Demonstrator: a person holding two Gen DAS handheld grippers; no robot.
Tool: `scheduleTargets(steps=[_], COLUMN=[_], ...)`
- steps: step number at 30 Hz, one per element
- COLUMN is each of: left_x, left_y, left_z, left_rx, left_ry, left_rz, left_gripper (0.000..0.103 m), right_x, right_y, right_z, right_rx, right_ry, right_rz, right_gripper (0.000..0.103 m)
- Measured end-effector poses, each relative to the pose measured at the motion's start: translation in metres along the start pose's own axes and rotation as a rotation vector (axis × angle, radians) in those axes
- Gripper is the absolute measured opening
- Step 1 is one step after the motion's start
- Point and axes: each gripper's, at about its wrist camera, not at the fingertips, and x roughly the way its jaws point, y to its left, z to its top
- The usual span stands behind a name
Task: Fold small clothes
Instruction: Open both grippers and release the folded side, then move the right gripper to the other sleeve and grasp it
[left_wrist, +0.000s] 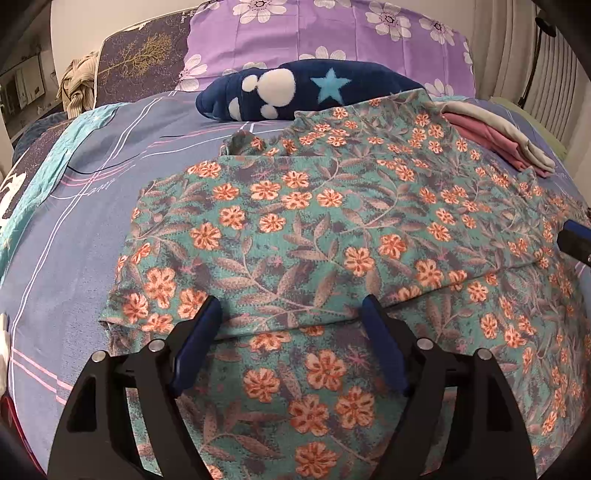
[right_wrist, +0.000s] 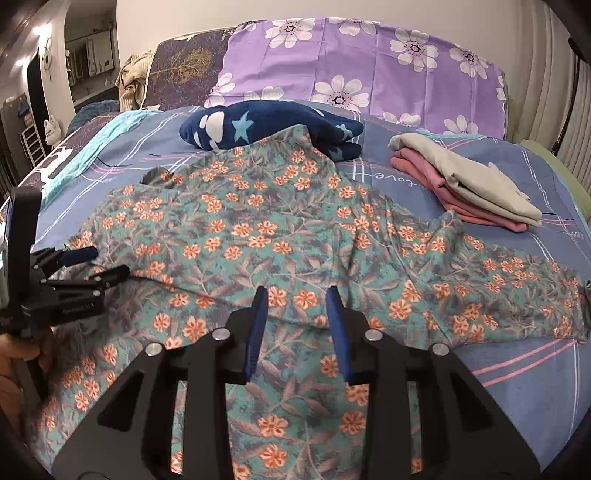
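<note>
A teal garment with orange flowers (left_wrist: 332, 236) lies spread on the bed, its far part folded over toward me; it also shows in the right wrist view (right_wrist: 295, 236). My left gripper (left_wrist: 291, 306) is open and empty, its jaws just above the garment's folded edge. It shows from the side at the left of the right wrist view (right_wrist: 107, 264). My right gripper (right_wrist: 297, 297) is open and empty, low over the folded edge near the garment's middle. One of its blue fingertips (left_wrist: 574, 236) peeks in at the right of the left wrist view.
A dark blue fleece with stars (left_wrist: 303, 92) (right_wrist: 266, 127) lies beyond the garment. A folded stack of pink and beige clothes (right_wrist: 469, 184) (left_wrist: 502, 140) sits at the far right. A purple flowered pillow (right_wrist: 369, 70) leans at the headboard. The bed sheet (left_wrist: 74, 240) is blue-grey.
</note>
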Motion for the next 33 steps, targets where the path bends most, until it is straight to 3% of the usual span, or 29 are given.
scheduleTargets(steps=[10, 14, 15, 19, 22, 25, 31, 33], left_x=[0.004, 0.008, 0.009, 0.009, 0.008, 0.007, 0.007, 0.007], left_y=[-0.001, -0.006, -0.007, -0.005, -0.006, -0.007, -0.008, -0.008], left_z=[-0.001, -0.001, -0.001, -0.002, -0.003, -0.003, -0.003, -0.003], left_rx=[0.001, 0.027, 0.031, 0.024, 0.029, 0.033, 0.032, 0.033], left_ry=[0.007, 0.019, 0.02, 0.017, 0.012, 0.009, 0.007, 0.008], left_rz=[0.008, 0.023, 0.027, 0.017, 0.025, 0.031, 0.031, 0.031], left_gripper=[0.093, 0.1, 0.101, 0.102, 0.102, 0.102, 0.102, 0.102], right_x=[0.015, 0.051, 0.056, 0.043, 0.017, -0.017, -0.065, -0.069], right_y=[-0.001, -0.009, -0.013, -0.023, -0.049, -0.101, -0.246, -0.272], right_z=[-0.002, -0.016, -0.021, -0.023, -0.024, -0.024, -0.037, -0.041], right_rx=[0.008, 0.002, 0.02, 0.042, 0.114, 0.216, 0.455, 0.463], right_ry=[0.022, 0.142, 0.146, 0.134, 0.079, -0.005, -0.039, -0.017], right_rz=[-0.006, -0.06, -0.038, -0.017, -0.026, -0.154, -0.623, -0.724], right_gripper=[0.038, 0.044, 0.045, 0.048, 0.048, 0.047, 0.043, 0.043])
